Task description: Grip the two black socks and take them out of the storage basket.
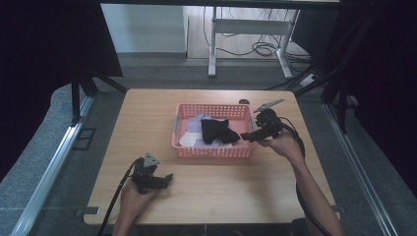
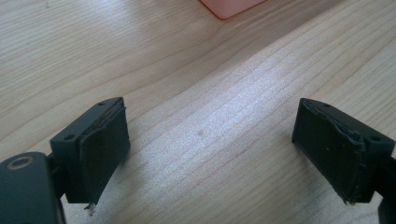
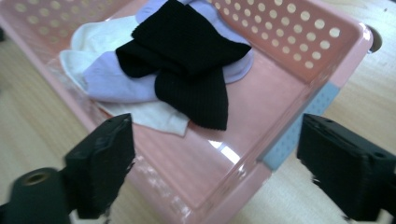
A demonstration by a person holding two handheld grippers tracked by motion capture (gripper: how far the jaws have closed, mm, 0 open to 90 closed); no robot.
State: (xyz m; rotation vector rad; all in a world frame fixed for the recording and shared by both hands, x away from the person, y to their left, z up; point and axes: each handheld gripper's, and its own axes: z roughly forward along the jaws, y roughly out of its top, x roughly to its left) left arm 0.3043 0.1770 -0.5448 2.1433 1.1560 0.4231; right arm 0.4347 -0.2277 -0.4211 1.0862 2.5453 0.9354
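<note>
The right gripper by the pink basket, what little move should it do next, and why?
Probably dip the right gripper forward and down onto the black sock. Its jaws stand wide open and empty at the basket's near end, and that sock lies on top of the purple and white ones, so it looks easiest to pinch first.

A pale wood tabletop (image 1: 147, 113) stands on grey carpet (image 1: 39, 142). Black curtains (image 1: 44, 44) hang at both sides. Beyond, a white-legged desk (image 1: 248, 27) stands over tangled cables (image 1: 263, 49) on a lighter wooden floor (image 1: 196, 34).

Pink basket (image 3: 299, 60), black sock (image 3: 187, 51), lilac sock (image 3: 107, 79), white sock (image 3: 93, 37)
</note>
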